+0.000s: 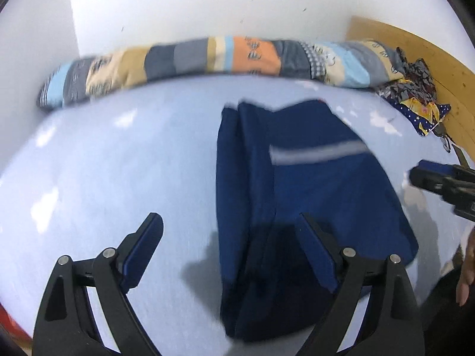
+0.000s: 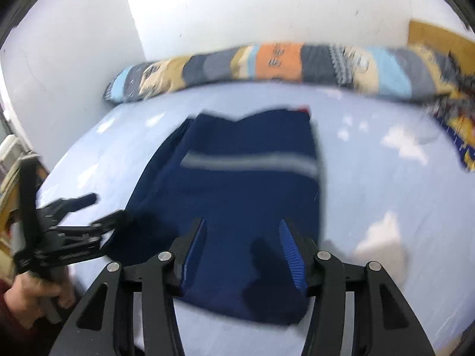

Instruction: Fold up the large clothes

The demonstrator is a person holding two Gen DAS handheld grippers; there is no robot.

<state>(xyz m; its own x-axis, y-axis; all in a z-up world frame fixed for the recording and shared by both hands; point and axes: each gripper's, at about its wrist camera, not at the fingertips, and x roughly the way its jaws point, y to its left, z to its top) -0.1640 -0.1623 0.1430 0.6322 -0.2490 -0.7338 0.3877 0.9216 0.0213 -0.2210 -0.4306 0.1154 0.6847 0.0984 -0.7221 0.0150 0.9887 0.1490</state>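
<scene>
A: Listing nearest first. Item one, left claw [image 1: 231, 222]: jaws spread wide, nothing gripped. One finger hangs over bare sheet, the other over the near left part of the navy garment [image 1: 297, 184].

B: Item two, right claw [image 2: 242, 228]?

A: Jaws parted, blue ribbed pads [image 2: 292, 255] clear of the cloth, nothing between them. It hangs over the garment's near edge.

B: Containers?

A: I can make out no box, basket or bin, so nothing to enter under contents.

B: Item three, the garment itself?

A: Navy, folded into a rough rectangle, lying flat on the pale blue bed sheet [image 1: 104, 163]. A grey stripe [image 1: 317, 151] runs across its upper half. Extra folds are stacked along its left side. It lies below and ahead of both claws.

B: Anything at the sides?

A: A hand [image 2: 32, 296] holds the left claw's handle, seen from the right wrist view.

B: Further back?

A: A long patchwork bolster [image 1: 207, 59] runs along the white wall [image 1: 207, 3]. A heap of patterned fabric [image 1: 415, 95] sits at the far right corner, against a wooden board [image 1: 430, 59].
</scene>
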